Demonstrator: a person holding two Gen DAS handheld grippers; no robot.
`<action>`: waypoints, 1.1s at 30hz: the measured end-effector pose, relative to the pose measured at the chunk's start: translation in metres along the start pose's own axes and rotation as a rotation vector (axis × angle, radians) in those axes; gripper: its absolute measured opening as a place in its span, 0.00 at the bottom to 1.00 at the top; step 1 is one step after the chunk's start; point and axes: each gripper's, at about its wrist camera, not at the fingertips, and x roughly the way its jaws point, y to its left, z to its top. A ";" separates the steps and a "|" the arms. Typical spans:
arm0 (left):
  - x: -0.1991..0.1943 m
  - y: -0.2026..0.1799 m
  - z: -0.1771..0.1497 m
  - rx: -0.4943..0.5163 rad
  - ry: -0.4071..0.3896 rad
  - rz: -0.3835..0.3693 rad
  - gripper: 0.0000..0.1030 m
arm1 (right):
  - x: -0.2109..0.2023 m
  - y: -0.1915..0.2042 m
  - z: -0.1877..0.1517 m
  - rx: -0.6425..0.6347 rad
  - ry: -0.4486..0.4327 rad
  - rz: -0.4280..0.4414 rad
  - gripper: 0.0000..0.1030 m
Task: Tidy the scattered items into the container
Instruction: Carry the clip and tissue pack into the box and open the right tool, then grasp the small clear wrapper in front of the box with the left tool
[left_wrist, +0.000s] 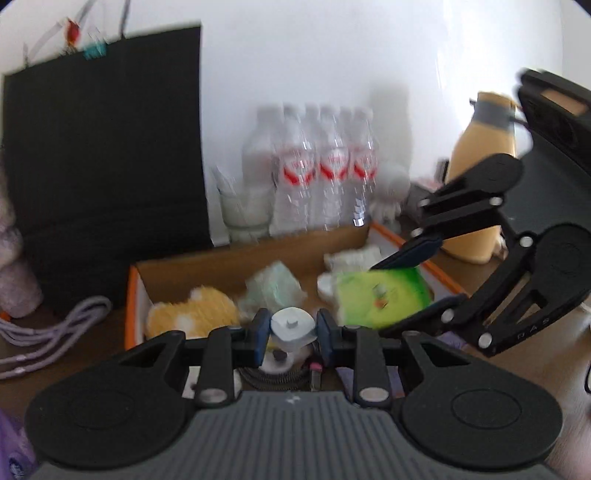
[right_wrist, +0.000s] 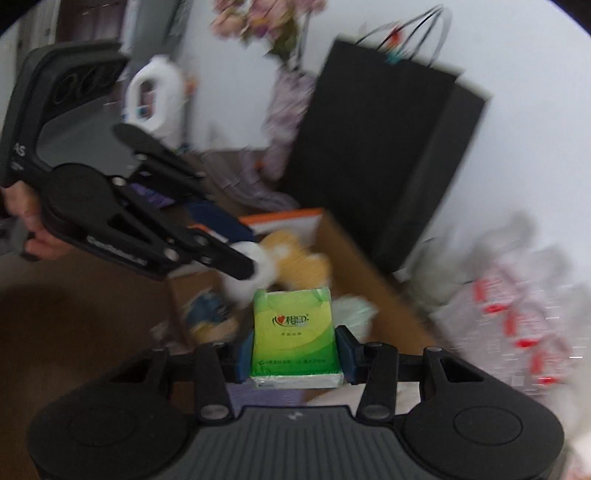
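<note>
Left wrist view: we find the left gripper (left_wrist: 291, 328) clamped on a small white round plastic object (left_wrist: 291, 325), its blue pads pressing on either side; blur prevents us from identifying the object further. It is held above the near edge of the open brown cardboard box with orange rim (left_wrist: 229, 260), which stands on the brown worktop (left_wrist: 55, 373). Inside the box we note a yellow plush toy (left_wrist: 195, 314) and a pale crumpled packet (left_wrist: 275, 288). The right gripper (left_wrist: 413, 280) enters from the right, holding a green tissue pack (left_wrist: 384, 295) over the box. Behind stand clear water bottles with red labels (left_wrist: 325, 170), a black paper bag (left_wrist: 103, 162) and a tall yellow bottle (left_wrist: 480, 166).

Right wrist view: the right gripper (right_wrist: 295, 352) is clamped on the green tissue pack (right_wrist: 295, 332), a pad against each side, over the cardboard box (right_wrist: 354, 254). The left gripper (right_wrist: 251, 264) reaches in from the left with the white object (right_wrist: 258, 258) at its tip, over the yellow plush toy (right_wrist: 295, 258). A hand (right_wrist: 29, 221) grips its handle.
</note>
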 end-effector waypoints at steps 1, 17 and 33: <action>0.007 0.002 -0.004 0.014 0.024 -0.019 0.27 | 0.013 -0.001 -0.002 -0.006 0.024 0.061 0.43; 0.028 0.042 0.008 -0.067 0.189 -0.154 0.52 | 0.032 -0.054 0.002 0.265 0.118 -0.003 0.73; -0.077 -0.032 -0.044 -0.147 -0.464 0.431 1.00 | -0.050 0.052 -0.041 0.714 -0.353 -0.539 0.86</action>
